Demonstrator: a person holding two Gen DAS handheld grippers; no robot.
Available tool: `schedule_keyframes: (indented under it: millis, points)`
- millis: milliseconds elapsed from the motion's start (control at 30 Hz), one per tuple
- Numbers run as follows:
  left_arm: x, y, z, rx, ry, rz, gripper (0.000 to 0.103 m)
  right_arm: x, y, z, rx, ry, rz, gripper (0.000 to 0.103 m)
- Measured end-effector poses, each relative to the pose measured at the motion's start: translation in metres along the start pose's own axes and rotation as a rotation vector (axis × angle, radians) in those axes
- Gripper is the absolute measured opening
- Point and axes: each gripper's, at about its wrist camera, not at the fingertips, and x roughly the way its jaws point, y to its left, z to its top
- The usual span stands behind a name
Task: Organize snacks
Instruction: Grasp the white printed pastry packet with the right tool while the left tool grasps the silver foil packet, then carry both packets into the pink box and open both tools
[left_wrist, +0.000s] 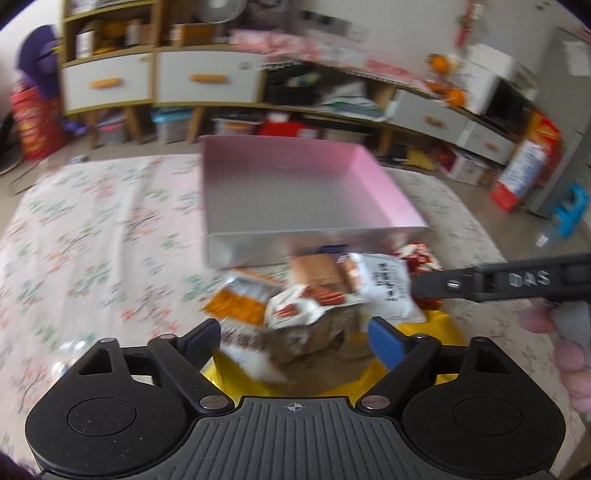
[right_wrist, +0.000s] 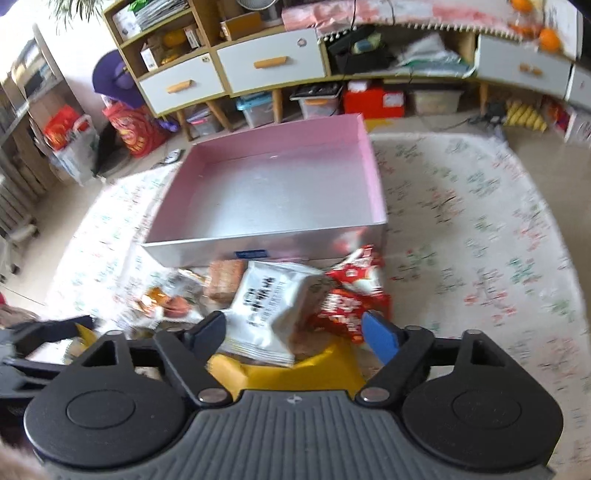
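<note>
A pile of snack packets lies on the floral cloth in front of an empty pink box (left_wrist: 388, 192) (right_wrist: 373, 177). My left gripper (left_wrist: 293, 338) stands open over the pile, with a white packet showing sausages (left_wrist: 306, 306) and a brown crumpled one between its fingers, untouched by the pads. My right gripper (right_wrist: 293, 332) is open around a white packet with black print (right_wrist: 269, 299) (left_wrist: 388, 284); a red packet (right_wrist: 351, 306) lies by its blue pad. A yellow bag (left_wrist: 332, 380) (right_wrist: 295, 373) lies under the pile. One of my right gripper's fingers (left_wrist: 498, 282) reaches in from the right.
An orange packet (left_wrist: 240, 306) and a brown cracker packet (right_wrist: 225, 280) lie at the left of the pile. Behind the table stand white drawers with orange handles (right_wrist: 269, 62), storage bins and red bags (right_wrist: 136, 129). A pink sleeve (left_wrist: 569, 354) shows at the right edge.
</note>
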Motion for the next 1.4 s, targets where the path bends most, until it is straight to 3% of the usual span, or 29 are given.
schedule_keyframes:
  millis: [167,267,467,1033,1400]
  points:
    - [0.018,-0.010,0.004,0.095,0.020,-0.040,0.062,0.011,0.001,0.002,0.057,0.024,0.060,0.062]
    - [0.030,-0.013,0.005,0.102,0.041,-0.038,0.056,0.016,-0.001,0.004,0.114,0.035,0.085,0.058]
    - [0.043,-0.018,0.005,0.103,0.047,-0.012,0.055,0.031,-0.002,0.006,0.198,0.059,0.098,0.055]
    - [0.054,-0.025,0.002,0.046,-0.025,0.099,0.053,0.049,0.004,0.002,0.209,0.065,0.010,0.048]
    - [0.052,-0.027,0.008,0.002,-0.057,0.116,0.045,0.044,0.000,0.006,0.233,0.059,-0.014,0.042]
